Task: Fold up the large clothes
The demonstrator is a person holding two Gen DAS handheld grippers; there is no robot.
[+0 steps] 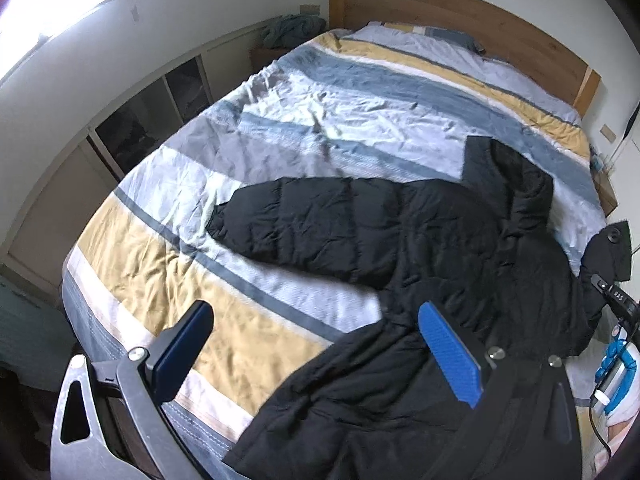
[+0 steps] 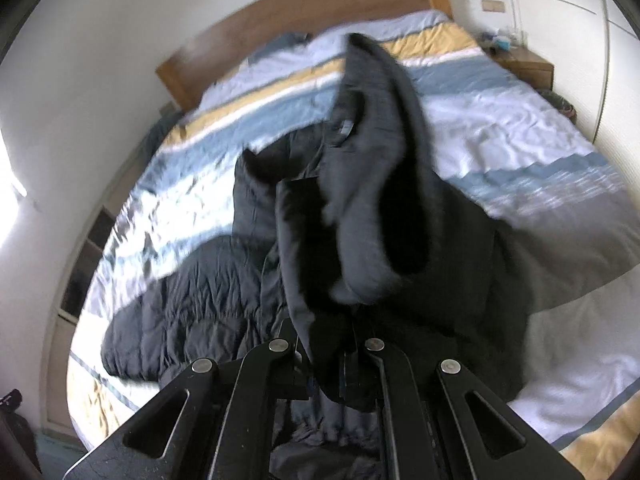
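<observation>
A black puffer jacket [image 1: 436,236] lies on the striped bed cover [image 1: 280,128], one sleeve stretched out to the left. My left gripper [image 1: 316,344] is open and empty above the jacket's near hem, its blue pads [image 1: 452,356] wide apart. My right gripper [image 2: 332,344] is shut on the jacket [image 2: 360,200] and holds a bunched part with its grey lining lifted above the bed. The rest of the jacket, with the sleeve [image 2: 180,304], lies flat to the left. The right gripper also shows at the right edge of the left wrist view [image 1: 612,256].
A wooden headboard [image 1: 440,12] stands at the far end of the bed. A low white shelf unit [image 1: 160,100] runs along the left wall under a window. A wooden nightstand [image 2: 524,64] with small items stands at the far right.
</observation>
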